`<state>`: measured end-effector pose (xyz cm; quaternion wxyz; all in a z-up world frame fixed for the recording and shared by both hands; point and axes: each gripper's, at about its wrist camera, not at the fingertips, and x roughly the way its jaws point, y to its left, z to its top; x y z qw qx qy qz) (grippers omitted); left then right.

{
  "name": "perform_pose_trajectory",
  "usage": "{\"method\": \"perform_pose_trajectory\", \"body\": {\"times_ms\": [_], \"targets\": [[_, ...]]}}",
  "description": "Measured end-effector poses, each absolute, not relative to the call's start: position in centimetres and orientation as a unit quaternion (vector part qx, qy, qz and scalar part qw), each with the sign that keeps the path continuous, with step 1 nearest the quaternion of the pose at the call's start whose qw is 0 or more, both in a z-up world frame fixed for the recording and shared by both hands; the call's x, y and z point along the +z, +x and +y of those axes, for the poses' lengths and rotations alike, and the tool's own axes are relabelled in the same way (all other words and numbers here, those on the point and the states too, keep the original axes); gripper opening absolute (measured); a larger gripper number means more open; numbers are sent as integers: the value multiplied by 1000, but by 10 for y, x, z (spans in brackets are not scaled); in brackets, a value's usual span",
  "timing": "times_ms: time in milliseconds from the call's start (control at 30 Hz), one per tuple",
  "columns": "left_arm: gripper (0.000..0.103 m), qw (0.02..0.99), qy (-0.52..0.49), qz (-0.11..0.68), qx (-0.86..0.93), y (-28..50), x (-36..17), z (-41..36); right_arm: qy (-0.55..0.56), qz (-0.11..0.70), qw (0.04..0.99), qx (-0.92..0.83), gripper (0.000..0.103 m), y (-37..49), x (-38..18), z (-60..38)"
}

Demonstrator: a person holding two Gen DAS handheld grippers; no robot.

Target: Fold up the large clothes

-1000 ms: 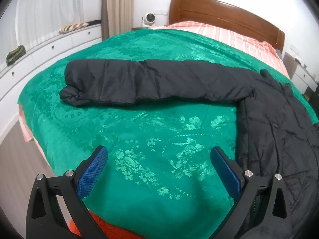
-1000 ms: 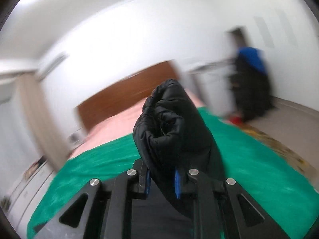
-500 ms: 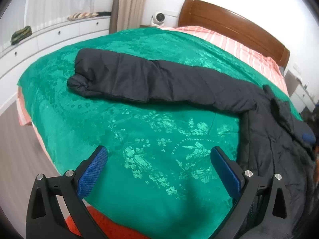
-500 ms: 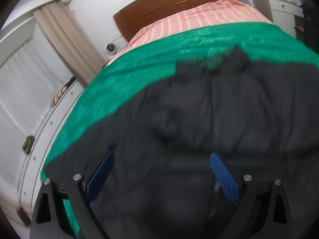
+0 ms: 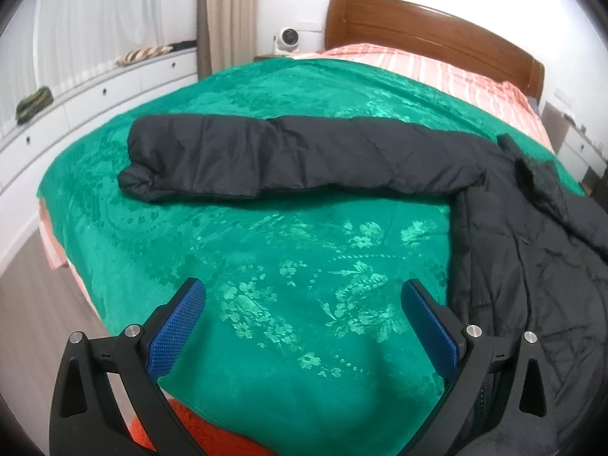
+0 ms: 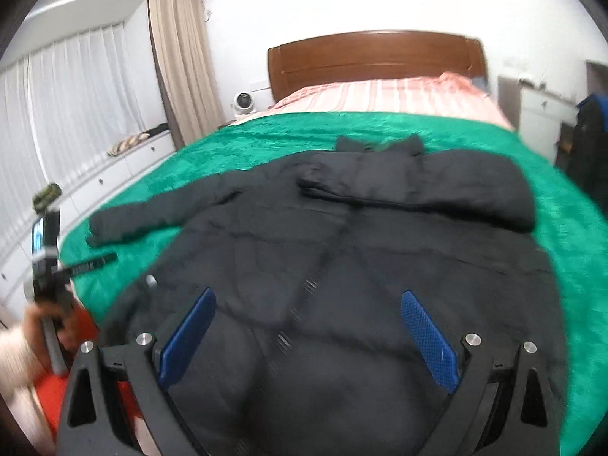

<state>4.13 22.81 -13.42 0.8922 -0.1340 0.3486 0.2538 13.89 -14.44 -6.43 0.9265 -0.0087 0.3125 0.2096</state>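
Black padded winter jacket (image 6: 342, 266) spread flat on green floral-patterned bedspread (image 5: 304, 266), one sleeve (image 5: 288, 159) stretched sideways, other folded across chest | left gripper (image 5: 304, 323) wide open, empty, above bedspread | right gripper (image 6: 307, 326) wide open, empty, over jacket body.

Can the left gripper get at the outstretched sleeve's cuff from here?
Probably yes. The left gripper is open, and only bare green bedspread lies between it and the sleeve cuff; nothing covers the cuff.
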Motion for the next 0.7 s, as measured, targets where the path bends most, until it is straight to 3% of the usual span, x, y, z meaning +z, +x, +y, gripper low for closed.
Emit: {"method": "perform_pose_trajectory", "body": {"times_ms": [267, 700], "targets": [[103, 891, -130, 351, 257, 42, -135, 228, -50, 254, 959, 112, 98, 94, -72, -199], [102, 887, -123, 360, 263, 44, -139, 227, -64, 254, 959, 104, 98, 100, -89, -208]]}}
